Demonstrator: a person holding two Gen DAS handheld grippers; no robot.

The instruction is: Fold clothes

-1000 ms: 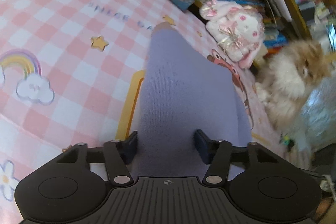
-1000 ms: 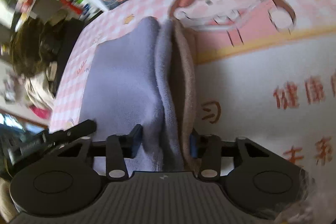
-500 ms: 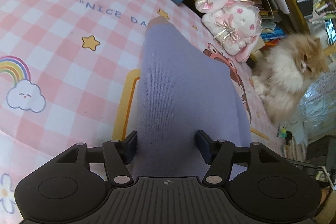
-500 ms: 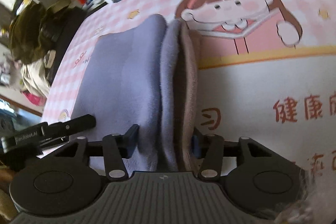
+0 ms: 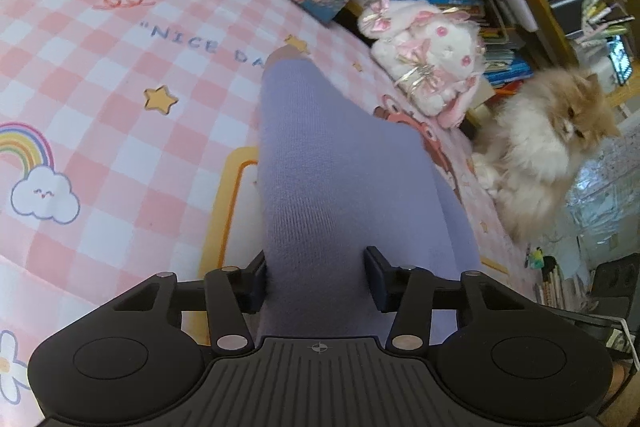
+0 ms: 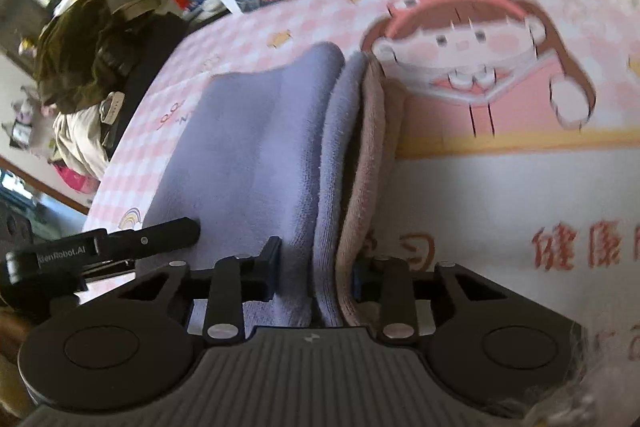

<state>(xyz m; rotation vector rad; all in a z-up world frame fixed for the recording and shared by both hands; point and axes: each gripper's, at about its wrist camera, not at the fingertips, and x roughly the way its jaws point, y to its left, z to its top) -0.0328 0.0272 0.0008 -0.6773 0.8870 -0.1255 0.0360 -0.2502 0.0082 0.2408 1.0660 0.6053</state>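
A pink checked bedspread (image 5: pixel 120 115) printed with stars, a rainbow and a cartoon face fills both views; a plush toy (image 5: pixel 424 67) and a long-haired cat (image 5: pixel 548 151) sit at its far edge, before crowded bookshelves. The lavender garment (image 5: pixel 332 167) lies on the bedspread, running away from you as a long doubled band. Your left gripper (image 5: pixel 318 275) has just been closing and now pinches a raised ridge of the knit between its jaws. Your right gripper (image 6: pixel 316 271), likewise just closing, clamps the stacked edges, lavender layers against a beige inner layer (image 6: pixel 372 155). The fabric looks thick, soft and light, with a fleecy face: expect it to sag and bunch rather than hold a crease. Take all layers together at the near edge, so that none slips free.
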